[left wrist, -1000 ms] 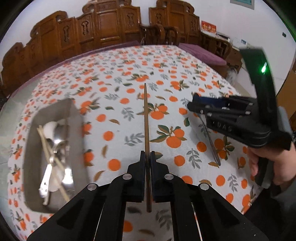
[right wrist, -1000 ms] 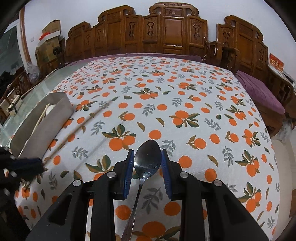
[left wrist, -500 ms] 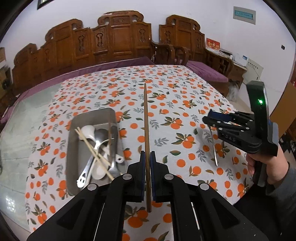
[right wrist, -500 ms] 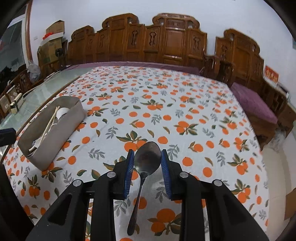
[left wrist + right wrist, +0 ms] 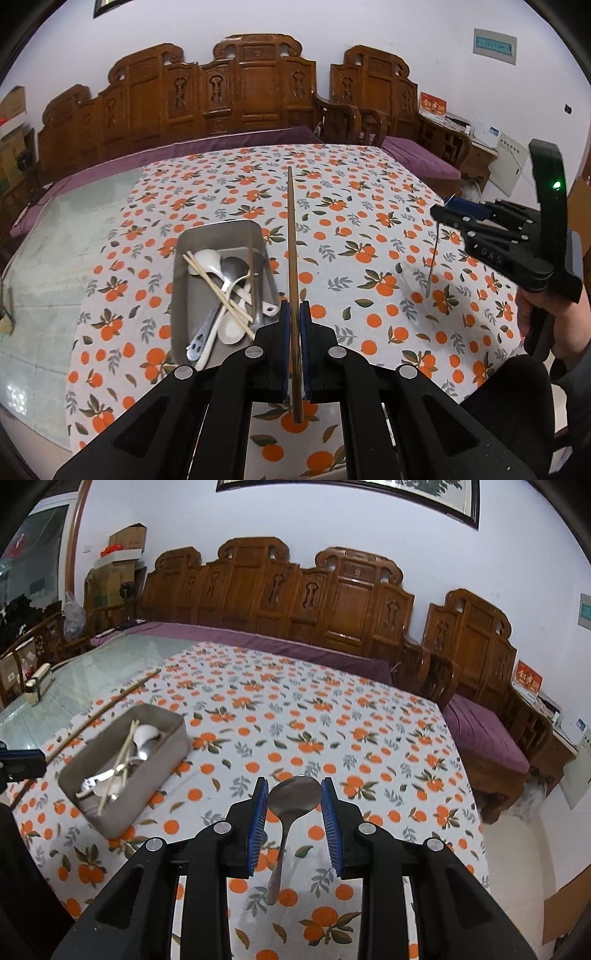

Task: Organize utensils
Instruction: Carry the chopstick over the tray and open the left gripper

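Observation:
My left gripper [image 5: 293, 332] is shut on a long brown chopstick [image 5: 291, 240] that points away over the table, held well above it. A grey metal tray [image 5: 218, 229] just left of it holds spoons and pale chopsticks. My right gripper [image 5: 294, 805] is shut on a metal spoon [image 5: 293, 797] by its bowl, handle hanging down, high above the cloth. The right gripper also shows in the left wrist view [image 5: 448, 216] at the right, with the spoon handle [image 5: 431, 266] dangling. The tray [image 5: 162, 768] lies to the left in the right wrist view, with the brown chopstick [image 5: 110, 703] beyond it.
The table has an orange-print cloth [image 5: 369, 229] and a bare glass strip [image 5: 55, 258] on the left. Carved wooden chairs [image 5: 240, 99] and purple cushions line the far side. A small box [image 5: 38, 683] sits on the glass at far left.
Both grippers have risen and pulled back from the table, still holding the chopstick and the spoon. The tray now lies below and nearer the left gripper's centre.

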### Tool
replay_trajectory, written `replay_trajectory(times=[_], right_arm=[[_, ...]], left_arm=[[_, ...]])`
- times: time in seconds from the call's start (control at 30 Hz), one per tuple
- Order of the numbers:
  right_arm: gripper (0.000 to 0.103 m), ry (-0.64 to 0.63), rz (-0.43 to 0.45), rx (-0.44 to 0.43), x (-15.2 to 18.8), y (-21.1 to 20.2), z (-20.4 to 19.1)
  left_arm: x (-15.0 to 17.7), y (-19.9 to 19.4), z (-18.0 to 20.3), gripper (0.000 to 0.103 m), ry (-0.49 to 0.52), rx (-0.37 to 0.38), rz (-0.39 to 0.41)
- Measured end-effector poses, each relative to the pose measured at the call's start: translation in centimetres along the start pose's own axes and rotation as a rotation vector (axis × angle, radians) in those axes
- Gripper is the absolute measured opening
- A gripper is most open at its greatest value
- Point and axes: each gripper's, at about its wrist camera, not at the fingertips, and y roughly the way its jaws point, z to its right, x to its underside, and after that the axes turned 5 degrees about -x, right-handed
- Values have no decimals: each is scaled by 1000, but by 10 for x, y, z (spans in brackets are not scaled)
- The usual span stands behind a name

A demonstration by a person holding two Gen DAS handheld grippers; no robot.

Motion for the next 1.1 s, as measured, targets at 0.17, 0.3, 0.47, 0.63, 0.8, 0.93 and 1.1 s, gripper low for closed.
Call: replay_trajectory(times=[0.17,0.3,0.47,0.63,0.8,0.93,1.1], right_arm=[[31,-16,15,-15,-17,-17,-9],[31,-41,22,-34,-31,-27,-17],[31,-73,18,-69,-51,-32,-31],[31,-97,13,-118,-69,-28,-43],[31,-109,2,-161,-82,-15,-56],[31,-128,-11,-191,-89,-2,-68],[31,-148,-30,-221,-92,13,-84]], left_arm=[[-6,-3,-13,4,-9,-3,-10],[-13,3,-26,4,-10,0,-30],[-22,24,-48,4,-17,11,-80],[-22,50,-68,4,-28,23,-127],[-18,78,-82,4,-47,37,-175],[-9,87,-84,4,-47,50,-200],[2,95,-87,4,-48,63,-223]])
